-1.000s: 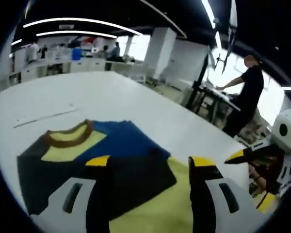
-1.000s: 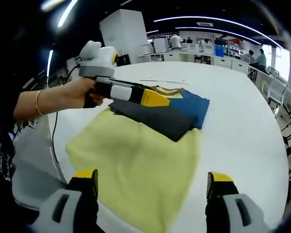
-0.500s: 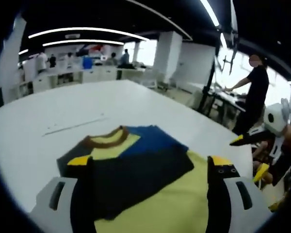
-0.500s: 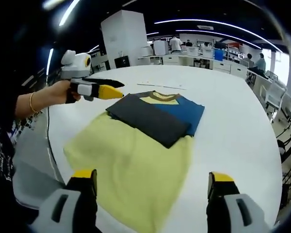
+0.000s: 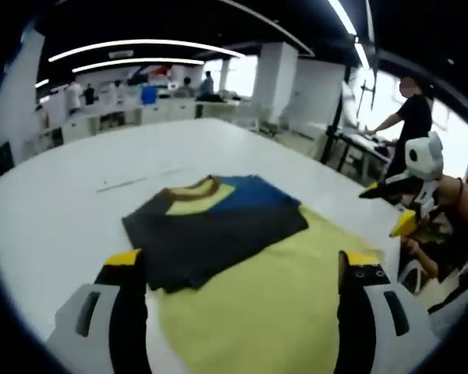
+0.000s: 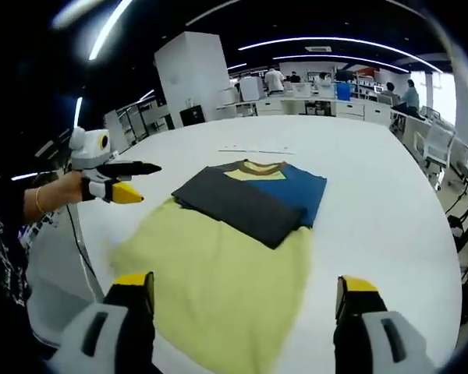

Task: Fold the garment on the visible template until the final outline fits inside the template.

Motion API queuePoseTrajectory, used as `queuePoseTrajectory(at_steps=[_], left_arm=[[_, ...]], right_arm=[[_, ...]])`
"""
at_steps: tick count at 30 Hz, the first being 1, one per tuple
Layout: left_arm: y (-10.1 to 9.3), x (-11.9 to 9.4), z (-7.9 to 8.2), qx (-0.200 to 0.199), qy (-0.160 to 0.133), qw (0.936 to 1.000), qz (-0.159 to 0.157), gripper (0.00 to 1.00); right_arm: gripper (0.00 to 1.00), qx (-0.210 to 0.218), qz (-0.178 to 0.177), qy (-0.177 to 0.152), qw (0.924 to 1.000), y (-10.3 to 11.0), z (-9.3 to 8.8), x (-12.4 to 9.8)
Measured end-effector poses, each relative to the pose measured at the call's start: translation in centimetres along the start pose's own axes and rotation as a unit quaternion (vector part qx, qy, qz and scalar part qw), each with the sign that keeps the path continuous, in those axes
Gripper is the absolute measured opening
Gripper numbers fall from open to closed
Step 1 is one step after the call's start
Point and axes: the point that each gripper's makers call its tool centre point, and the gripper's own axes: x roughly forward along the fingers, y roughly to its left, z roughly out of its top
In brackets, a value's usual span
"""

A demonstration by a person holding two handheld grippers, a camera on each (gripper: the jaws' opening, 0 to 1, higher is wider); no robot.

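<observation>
- Where the big white table (image 6: 390, 202) spreads under both views, wide bare surface lies all round the cloth; its near curved edge runs close by the yellow hem, and beyond the far edge stand desks, a white pillar and several people; no readable writing shows on the table or the cloth.
- Across that table lies the garment (image 6: 242, 234) (image 5: 242, 265), well inside the table's edges; a faint thin line (image 6: 246, 150) marks the surface just past its collar, too small to read as anything more.
- Its lower part is a pale yellow panel (image 6: 218, 288) spread flat toward the grippers; a dark grey folded layer (image 6: 238, 202) lies diagonally over the upper part; a blue area (image 6: 300, 191) shows beside it; a brown-ringed collar (image 6: 253, 166) with yellow inside sits at the far end.
- Held above the near yellow hem, the right gripper (image 6: 246, 292) has its jaws spread wide with nothing between them.
- Off the garment's side, the left gripper (image 6: 132, 181) (image 5: 242, 265) is held in a hand (image 6: 58, 195); its yellow-tipped jaws stand parted and grasp nothing.
</observation>
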Motion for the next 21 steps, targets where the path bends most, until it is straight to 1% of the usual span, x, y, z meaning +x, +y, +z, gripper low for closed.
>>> queuePoseTrajectory(at_steps=[3,6,9,10,12,15,18,19,21], left_arm=[[0.7,-1.4,-1.0,-0.005,0.001,0.9999,0.010,0.99],[1.1,-2.8,-2.4,-0.014,0.012,0.9996,0.021,0.99],[1.0,-3.7,-3.3,-0.022,0.014,0.9994,0.024,0.99],[1.0,-4.2,-3.9,-0.026,0.017,0.9991,0.027,0.98],[0.9,-4.8,-4.3,-0.025,0.018,0.9989,0.036,0.95],[0.2,-5.5,-5.3,-0.024,0.020,0.9987,0.040,0.94],[-0.6,-6.2,-6.6,-0.028,0.028,0.9985,0.038,0.90],[-0.9,-6.4,-7.2,-0.029,0.036,0.9984,0.032,0.90],[-0.9,-6.9,-8.3,-0.033,0.052,0.9975,0.034,0.88]], right_arm=[[0.98,-0.003,0.000,0.004,1.0000,0.0,-0.2,0.0],[0.98,-0.003,0.000,0.009,0.9999,0.1,-0.6,0.0],[0.98,-0.003,0.002,0.012,0.9999,0.4,-0.9,0.0],[0.98,-0.003,0.002,0.013,0.9999,0.6,-1.0,0.0],[0.97,-0.003,0.004,0.017,0.9998,0.9,-1.3,0.0],[0.96,-0.009,0.003,0.028,0.9996,1.4,-2.0,0.0],[0.95,-0.012,0.000,0.035,0.9993,1.4,-2.5,0.0],[0.95,-0.009,0.000,0.037,0.9993,1.4,-2.7,-0.1],[0.94,-0.003,0.002,0.040,0.9992,1.6,-3.2,-0.1]])
